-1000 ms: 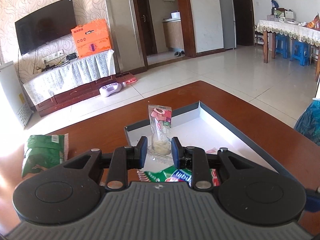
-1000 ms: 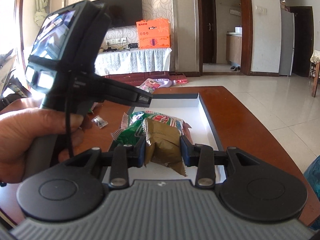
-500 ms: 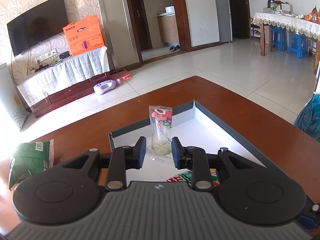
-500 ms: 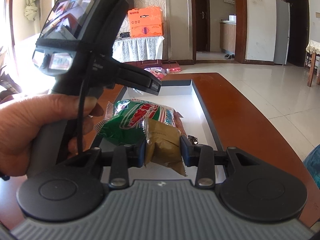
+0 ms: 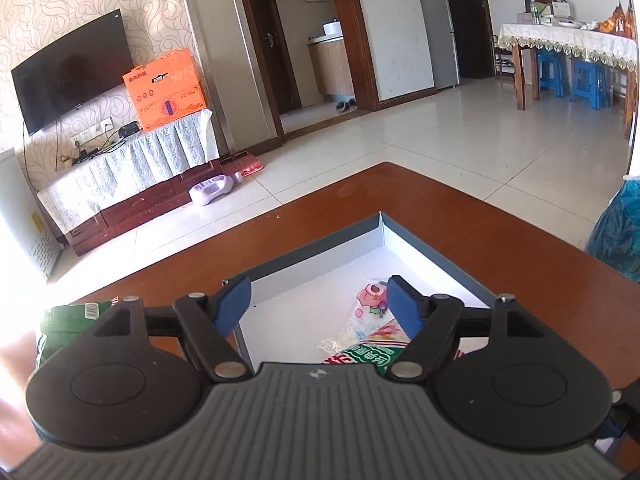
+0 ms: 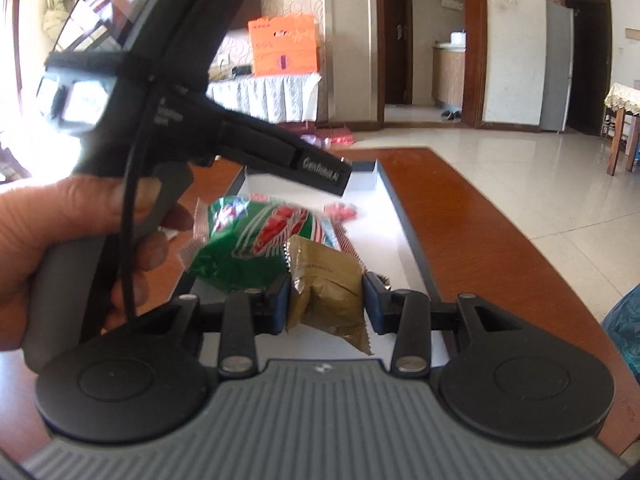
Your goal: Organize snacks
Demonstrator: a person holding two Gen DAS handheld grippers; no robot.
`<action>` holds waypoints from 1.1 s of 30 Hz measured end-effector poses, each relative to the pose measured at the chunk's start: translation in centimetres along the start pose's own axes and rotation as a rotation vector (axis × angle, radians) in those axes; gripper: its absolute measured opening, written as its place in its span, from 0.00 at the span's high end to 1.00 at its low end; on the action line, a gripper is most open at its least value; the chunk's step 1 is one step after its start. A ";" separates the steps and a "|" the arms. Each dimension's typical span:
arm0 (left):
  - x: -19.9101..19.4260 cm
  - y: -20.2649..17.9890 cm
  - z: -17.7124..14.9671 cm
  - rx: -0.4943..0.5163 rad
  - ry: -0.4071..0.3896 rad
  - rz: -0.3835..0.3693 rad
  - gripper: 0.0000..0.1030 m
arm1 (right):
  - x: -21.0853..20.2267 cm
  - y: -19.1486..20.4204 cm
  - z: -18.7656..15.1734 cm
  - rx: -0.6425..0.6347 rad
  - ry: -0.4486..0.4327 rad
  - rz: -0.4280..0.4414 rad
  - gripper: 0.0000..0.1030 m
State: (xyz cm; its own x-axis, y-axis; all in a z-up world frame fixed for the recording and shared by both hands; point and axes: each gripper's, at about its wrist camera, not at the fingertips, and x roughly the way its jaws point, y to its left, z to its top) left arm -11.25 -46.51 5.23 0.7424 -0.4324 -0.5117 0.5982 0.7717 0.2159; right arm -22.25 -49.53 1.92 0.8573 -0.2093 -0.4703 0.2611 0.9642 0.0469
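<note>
My left gripper (image 5: 318,302) is open and empty above the grey-walled white tray (image 5: 308,256). A clear pink-printed snack packet (image 5: 370,306) lies flat in the tray below it, next to a green and red snack bag (image 5: 362,354). My right gripper (image 6: 325,298) is shut on a brown snack packet (image 6: 324,288) over the near end of the tray (image 6: 404,216). The green and red bag (image 6: 256,240) lies in the tray just beyond it. The left gripper (image 6: 320,170) shows in the right wrist view, held by a hand above the tray.
The tray sits on a brown wooden table (image 5: 460,224). A green snack bag (image 5: 76,316) lies on the table left of the tray. A blue plastic bag (image 5: 618,232) stands beyond the table's right edge.
My left gripper has opened and let go of the clear packet, which now lies flat in the tray. My right gripper has kept its hold on the brown packet and moved closer to the tray.
</note>
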 end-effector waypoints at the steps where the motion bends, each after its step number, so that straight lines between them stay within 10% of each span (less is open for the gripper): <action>1: -0.2 -0.1 0.0 -0.002 0.001 -0.002 0.23 | -0.2 0.0 0.0 -0.002 -0.010 -0.003 0.53; 33: -16.5 7.4 -7.0 -0.154 -0.033 0.103 0.23 | -4.5 2.5 -0.8 -0.064 -0.197 0.048 0.47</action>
State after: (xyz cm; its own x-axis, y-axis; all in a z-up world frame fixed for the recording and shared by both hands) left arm -21.20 -30.35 9.47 0.8083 -0.3609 -0.4652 0.4676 0.8736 0.1347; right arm -25.76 -46.06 3.47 0.9398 -0.1849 -0.2873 0.1947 0.9809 0.0056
